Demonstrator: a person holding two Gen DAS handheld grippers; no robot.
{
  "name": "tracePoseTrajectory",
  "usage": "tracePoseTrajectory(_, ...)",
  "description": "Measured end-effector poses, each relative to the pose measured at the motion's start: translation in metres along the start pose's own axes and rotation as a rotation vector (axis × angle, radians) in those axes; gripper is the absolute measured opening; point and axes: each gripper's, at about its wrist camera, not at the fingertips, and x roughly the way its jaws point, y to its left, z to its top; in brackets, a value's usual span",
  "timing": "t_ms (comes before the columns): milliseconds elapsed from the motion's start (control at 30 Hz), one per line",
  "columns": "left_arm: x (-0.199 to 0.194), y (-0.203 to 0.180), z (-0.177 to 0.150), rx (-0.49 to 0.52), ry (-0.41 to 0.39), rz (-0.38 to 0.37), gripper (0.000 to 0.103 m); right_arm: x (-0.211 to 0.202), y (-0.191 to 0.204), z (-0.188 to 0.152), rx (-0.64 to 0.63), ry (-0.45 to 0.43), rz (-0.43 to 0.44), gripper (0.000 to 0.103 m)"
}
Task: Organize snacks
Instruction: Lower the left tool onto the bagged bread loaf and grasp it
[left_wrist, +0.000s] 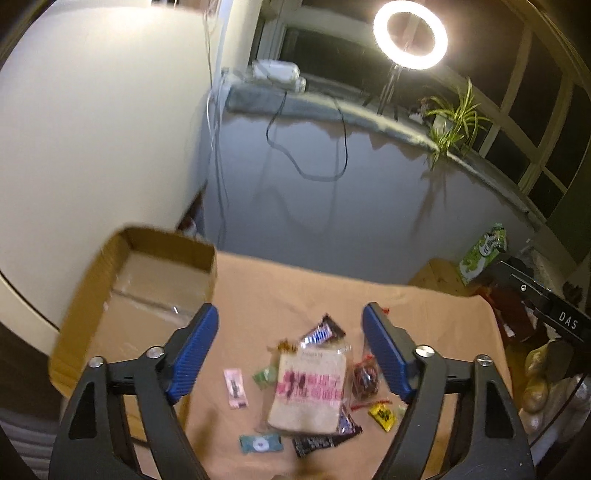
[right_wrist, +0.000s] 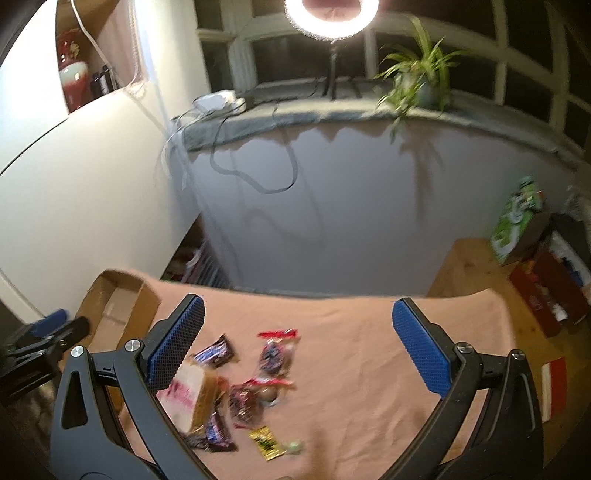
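A: The tabletop (left_wrist: 424, 306) under its peach cloth carries the whole job. The cardboard box (left_wrist: 122, 295) sits open at its left end, and nothing can be made out inside it from either wrist view. The snacks lie in a loose heap near the middle, well apart from the box.

B: So the sorting looks barely begun?

A: That is the fair reading. Both tools hang above the heap and hold nothing. The left tool (left_wrist: 288, 350) stands spread wide, empty, with the large tan packet (left_wrist: 308, 391) with pink print framed between its blue pads. The right tool (right_wrist: 295, 347) is also wide open, over the clear packets with red trim (right_wrist: 275, 352).

B: And the step in hand?

A: An approach for a first pick, most likely the tan packet, since it is the biggest thing there and rests on top of 2 dark bars (left_wrist: 321, 330).

B: What does the next move need?

A: The left tool must drop to straddle the packet's edges, close, lift it clear of the small sweets such as the yellow sachet (left_wrist: 382, 415), then carry it left to the box.
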Motion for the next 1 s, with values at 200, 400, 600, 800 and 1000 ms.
tracePoseTrajectory(200,0.024,0.005,-0.017,-0.038,0.138,-0.100,0.062,0.033,0.011,-0.022,0.001,0.133,0.128,0.101)
tracePoseTrajectory(400,0.043,0.002,-0.035,-0.059,0.255,-0.190,0.054,0.071,0.023,-0.048,0.014,0.289,0.228,0.094)
tracePoseTrajectory(600,0.063,0.010,-0.047,-0.118,0.333,-0.202,0.052,0.095,0.035,-0.068,0.025,0.401,0.319,0.075)
tracePoseTrajectory(800,0.075,0.016,-0.052,-0.141,0.366,-0.199,0.052,0.114,0.045,-0.083,0.052,0.491,0.390,0.060)
tracePoseTrajectory(1000,0.082,0.027,-0.061,-0.168,0.384,-0.195,0.052,0.126,0.057,-0.089,0.061,0.549,0.452,0.050)
